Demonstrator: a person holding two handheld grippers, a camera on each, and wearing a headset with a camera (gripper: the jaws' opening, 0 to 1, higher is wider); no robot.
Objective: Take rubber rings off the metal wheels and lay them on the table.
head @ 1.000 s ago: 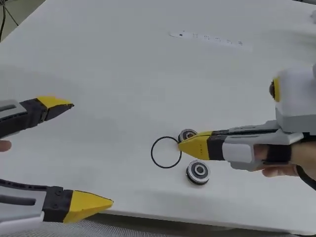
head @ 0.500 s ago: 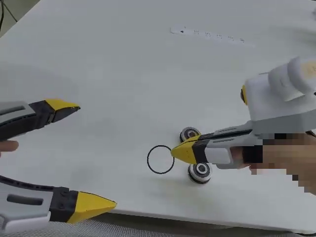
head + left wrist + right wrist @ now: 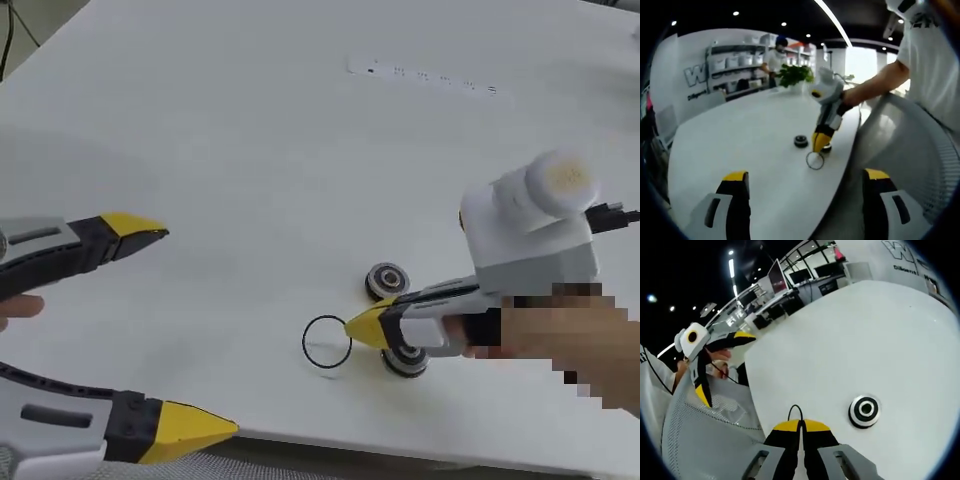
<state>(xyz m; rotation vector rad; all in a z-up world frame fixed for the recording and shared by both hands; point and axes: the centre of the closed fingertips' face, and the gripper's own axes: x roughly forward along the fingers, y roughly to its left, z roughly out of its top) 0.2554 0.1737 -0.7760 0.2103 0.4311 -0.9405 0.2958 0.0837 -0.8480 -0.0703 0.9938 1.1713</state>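
In the head view, the right gripper (image 3: 350, 328) lay near the table's (image 3: 300, 130) near edge. Its yellow jaws were pressed together and pinched one side of a loose rubber ring (image 3: 327, 341). The rest of the thin black loop hung out toward the left. Whether it lay flat on the surface or was lifted slightly could not be told. One wheel (image 3: 386, 281) stood clear just beyond the jaws. A second wheel (image 3: 406, 359) sat on the near side, its upper part covered by the gripper body. The left gripper (image 3: 200, 330) was held off to the left, jaws spread wide and holding nothing, its lower jaw past the table's near edge.

In the left gripper view, that tool's own two jaws rose far apart from the bottom, with nothing between them. Beyond them, close to the table edge, the right gripper (image 3: 821, 141) pointed down at the ring (image 3: 815, 160). One wheel (image 3: 801, 141) stood beside it. The second wheel (image 3: 827, 148) was mostly hidden behind the yellow tips.

In the right gripper view, its own jaws met with no gap at the bottom. A short black arc of the ring (image 3: 792, 410) showed above them, and the rest was cut off by the jaws. A wheel (image 3: 864, 411) lay just to the right on the white surface. The left gripper (image 3: 729, 369) hung open beyond the table edge.
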